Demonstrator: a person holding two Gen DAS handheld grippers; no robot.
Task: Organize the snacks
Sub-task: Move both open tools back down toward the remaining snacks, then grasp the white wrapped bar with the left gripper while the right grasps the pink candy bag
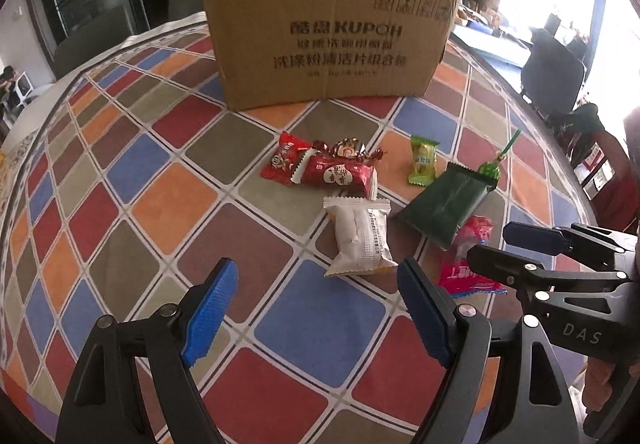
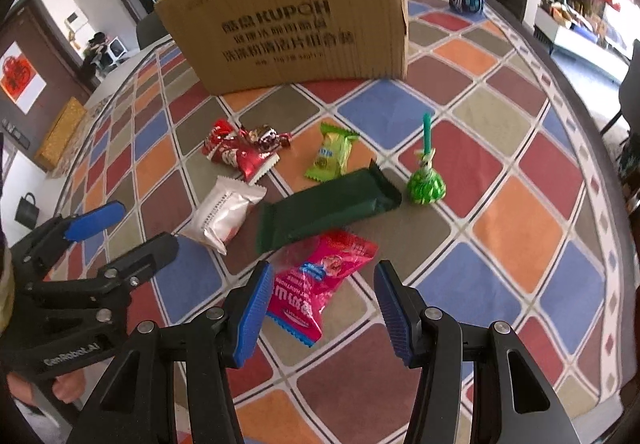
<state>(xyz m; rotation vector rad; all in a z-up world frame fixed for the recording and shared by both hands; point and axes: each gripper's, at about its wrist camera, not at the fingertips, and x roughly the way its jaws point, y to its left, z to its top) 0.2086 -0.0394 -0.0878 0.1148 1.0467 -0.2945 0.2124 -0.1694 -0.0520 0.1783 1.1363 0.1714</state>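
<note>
Here the cardboard box (image 1: 328, 40) stands upright at the far side of the table (image 1: 168, 204), its printed face toward both grippers, and the snacks lie loose on the checked cloth in front of it. Nearer, the dark green packet (image 2: 328, 204) lies slantwise, its long axis running from near-left to far-right in the right wrist view. The white packet (image 1: 360, 240) sits just ahead of the left gripper (image 1: 318, 308), a little toward its right finger, long axis pointing roughly away from the camera; those jaws stand wide apart with nothing between them. The pink packet (image 2: 316, 280) lies straight ahead of the right gripper (image 2: 320, 304), its near end already reaching between the blue pads (image 2: 252, 312), which stand apart and do not press on it. Judging by this, each hand has its own nearest target: left for white, right for pink. The green lollipop (image 2: 426, 184) stands off to the right.
</note>
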